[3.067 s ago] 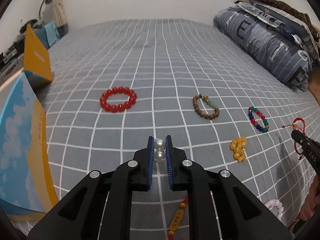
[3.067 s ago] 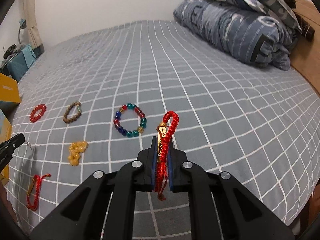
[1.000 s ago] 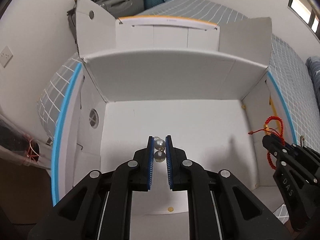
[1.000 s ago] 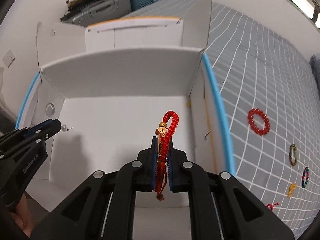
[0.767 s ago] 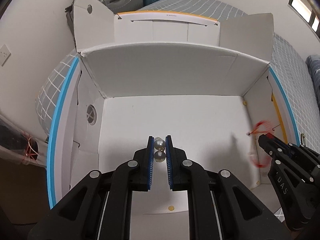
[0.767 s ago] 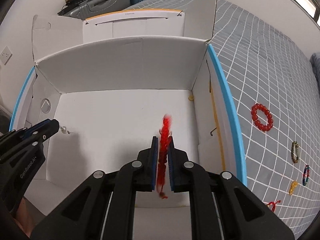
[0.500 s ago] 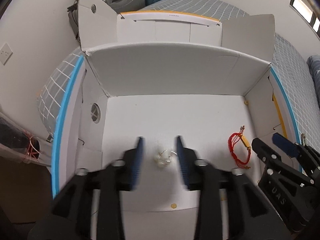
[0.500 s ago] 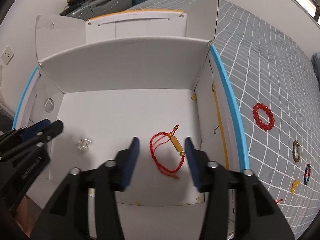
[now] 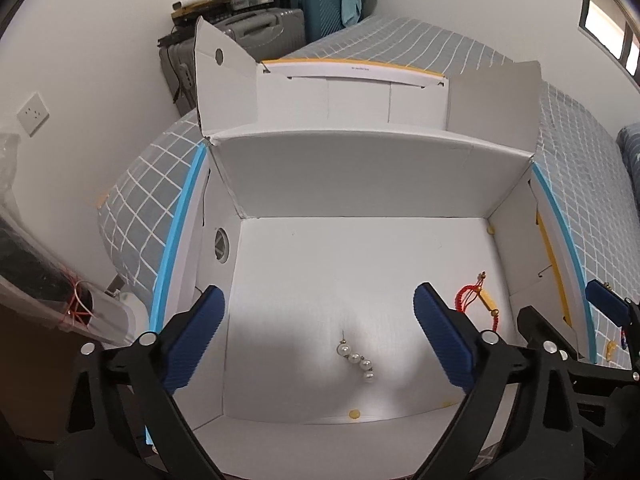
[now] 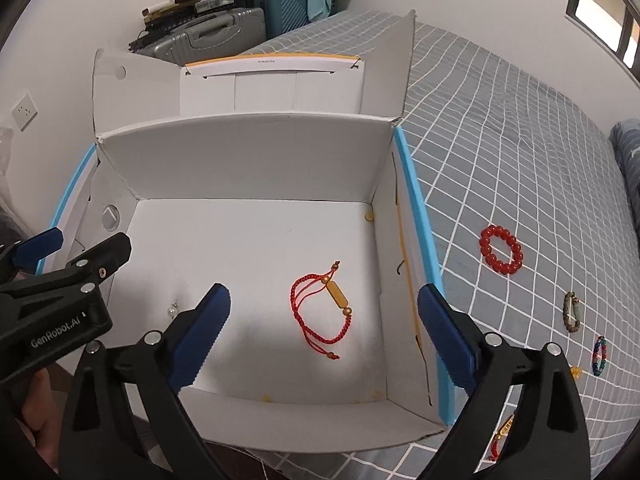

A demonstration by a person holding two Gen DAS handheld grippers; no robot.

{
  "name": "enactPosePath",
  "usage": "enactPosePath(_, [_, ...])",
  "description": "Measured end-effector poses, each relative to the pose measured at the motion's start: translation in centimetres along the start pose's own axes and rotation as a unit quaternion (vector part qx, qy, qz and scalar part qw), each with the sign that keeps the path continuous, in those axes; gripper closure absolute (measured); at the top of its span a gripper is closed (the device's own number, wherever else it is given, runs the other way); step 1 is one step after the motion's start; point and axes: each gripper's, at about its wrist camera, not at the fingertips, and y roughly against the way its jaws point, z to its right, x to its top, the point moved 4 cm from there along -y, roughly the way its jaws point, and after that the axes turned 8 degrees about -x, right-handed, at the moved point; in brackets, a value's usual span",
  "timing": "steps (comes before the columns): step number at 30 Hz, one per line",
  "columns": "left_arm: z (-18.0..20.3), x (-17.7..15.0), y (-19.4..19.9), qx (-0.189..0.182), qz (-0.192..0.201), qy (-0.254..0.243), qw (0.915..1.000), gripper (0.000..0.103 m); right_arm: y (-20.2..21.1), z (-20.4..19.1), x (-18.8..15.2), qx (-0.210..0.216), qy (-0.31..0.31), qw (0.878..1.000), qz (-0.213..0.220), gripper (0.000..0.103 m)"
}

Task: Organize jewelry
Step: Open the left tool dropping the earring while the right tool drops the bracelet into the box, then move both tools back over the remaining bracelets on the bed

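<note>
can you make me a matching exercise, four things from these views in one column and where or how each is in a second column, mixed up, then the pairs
Things:
1. pearl earring
2. red cord bracelet
3. red bead bracelet
4. right gripper

Places or states:
A. out on the grey checked bedspread
B. open, holding nothing
C. on the box floor, below the left gripper
D. on the box floor, nearer the blue-edged right wall

Pairs: 1-C, 2-D, 3-A, 4-B
</note>
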Motion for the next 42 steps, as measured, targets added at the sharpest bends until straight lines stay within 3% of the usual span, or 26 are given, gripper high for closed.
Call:
enactPosePath(11, [3.3, 0.1, 2.1, -0.016, 0.025, -0.03, 0.9991, 0.006, 3.1, 5.0, -0.7, -0.011, -0.031, 0.999, 0.039, 0.007])
enactPosePath(19, [10.0, -0.6, 4.4, -0.062, 0.045, -0.07, 0.9946, 0.006, 6.2, 15.0, -2.2, -0.065, -0.075, 0.993, 0.07, 0.007])
enactPosePath(25, [18.3, -2.6, 5.6, -0.119, 0.052, -0.12, 0.9844, 0.006, 6.6, 24.8, -5.2, -0.115, -0.113, 0.985, 0.066, 0.007])
enactPosePath(32, [28.9, -7.1, 5.1, -0.199, 0.023, -0.182, 0.9628, 0.006, 4.7, 34.2, -9.8, -0.138, -0.159, 0.977, 0.045, 0.007])
enactPosePath(37, [34.0, -10.8, 3.4, -0.217, 0.002, -0.22, 0.9511, 0.006, 1.9, 39.0, -12.7, -0.143, -0.18, 0.973, 0.02, 0.007])
enactPosePath(42, [36.2, -12.9, 0.2, -0.205, -0.014, -0.235, 0.95, 0.006, -1.1, 42.6, -15.1, -0.142, -0.198, 0.97, -0.003, 0.007])
